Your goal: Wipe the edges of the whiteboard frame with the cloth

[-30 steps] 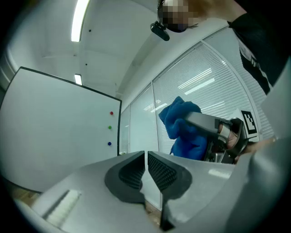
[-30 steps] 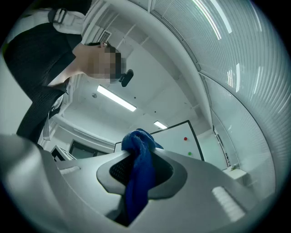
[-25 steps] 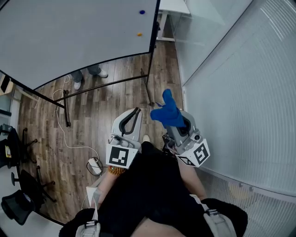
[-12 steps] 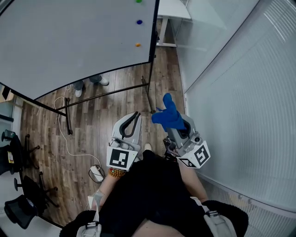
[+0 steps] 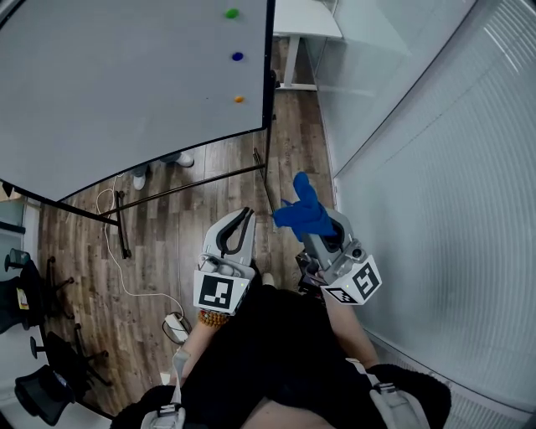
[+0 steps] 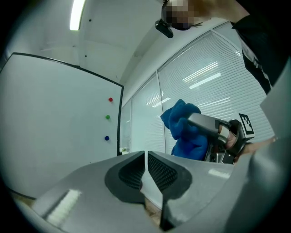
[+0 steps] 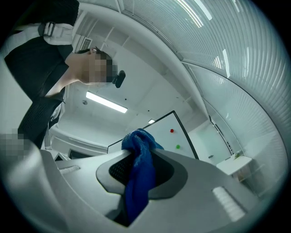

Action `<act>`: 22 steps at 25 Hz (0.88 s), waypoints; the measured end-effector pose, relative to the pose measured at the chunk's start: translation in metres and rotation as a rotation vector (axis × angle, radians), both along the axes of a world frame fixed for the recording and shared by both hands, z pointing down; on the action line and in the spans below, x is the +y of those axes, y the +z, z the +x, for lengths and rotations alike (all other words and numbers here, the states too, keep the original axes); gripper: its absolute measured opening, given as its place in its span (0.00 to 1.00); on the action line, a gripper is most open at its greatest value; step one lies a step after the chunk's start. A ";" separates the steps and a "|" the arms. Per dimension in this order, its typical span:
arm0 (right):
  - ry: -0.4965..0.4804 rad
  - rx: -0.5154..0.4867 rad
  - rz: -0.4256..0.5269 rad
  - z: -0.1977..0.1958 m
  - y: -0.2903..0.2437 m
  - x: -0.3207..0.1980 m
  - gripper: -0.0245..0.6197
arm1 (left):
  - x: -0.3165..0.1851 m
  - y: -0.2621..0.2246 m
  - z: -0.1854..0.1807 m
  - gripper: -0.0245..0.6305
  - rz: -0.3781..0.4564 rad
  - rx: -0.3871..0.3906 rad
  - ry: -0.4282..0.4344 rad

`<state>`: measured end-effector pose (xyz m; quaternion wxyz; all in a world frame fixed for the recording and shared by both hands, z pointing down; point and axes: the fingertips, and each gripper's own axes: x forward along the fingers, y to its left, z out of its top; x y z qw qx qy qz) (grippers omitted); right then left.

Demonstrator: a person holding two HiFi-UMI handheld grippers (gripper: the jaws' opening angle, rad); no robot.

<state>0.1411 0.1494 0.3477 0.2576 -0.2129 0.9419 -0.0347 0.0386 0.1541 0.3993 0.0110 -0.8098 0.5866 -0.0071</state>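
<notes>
The whiteboard (image 5: 126, 75) stands ahead at upper left, black-framed, with its right frame edge (image 5: 269, 67) running down to the lower corner. Green, blue and orange magnets (image 5: 238, 57) sit near that edge. My right gripper (image 5: 311, 219) is shut on the blue cloth (image 5: 303, 209), which bunches up above the jaws (image 7: 138, 173). It is short of the board and apart from the frame. My left gripper (image 5: 239, 228) is beside it, shut and empty, pads almost touching (image 6: 145, 166). The left gripper view shows the cloth (image 6: 184, 132) and the frame edge (image 6: 120, 118).
A glass wall with blinds (image 5: 435, 167) runs close along the right. A white desk (image 5: 306, 17) stands beyond the board. The board's black stand legs (image 5: 122, 219), a white cable (image 5: 126, 260) and someone's shoes (image 5: 177, 159) are on the wood floor; office chairs (image 5: 33, 335) are at lower left.
The whiteboard has slid lower and nearer in the head view, and the green magnet has come into sight. Both grippers keep their places and grips.
</notes>
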 end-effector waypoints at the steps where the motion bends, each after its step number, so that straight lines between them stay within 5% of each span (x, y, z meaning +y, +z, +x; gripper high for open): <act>1: 0.003 0.006 0.000 -0.003 0.000 -0.007 0.18 | -0.008 0.000 -0.001 0.04 -0.002 0.001 0.010; 11: 0.054 0.071 -0.021 -0.083 -0.028 -0.199 0.18 | -0.206 -0.026 -0.069 0.04 0.000 0.063 0.089; 22: 0.108 0.051 0.077 -0.087 -0.037 -0.200 0.18 | -0.214 -0.024 -0.073 0.04 0.081 0.044 0.158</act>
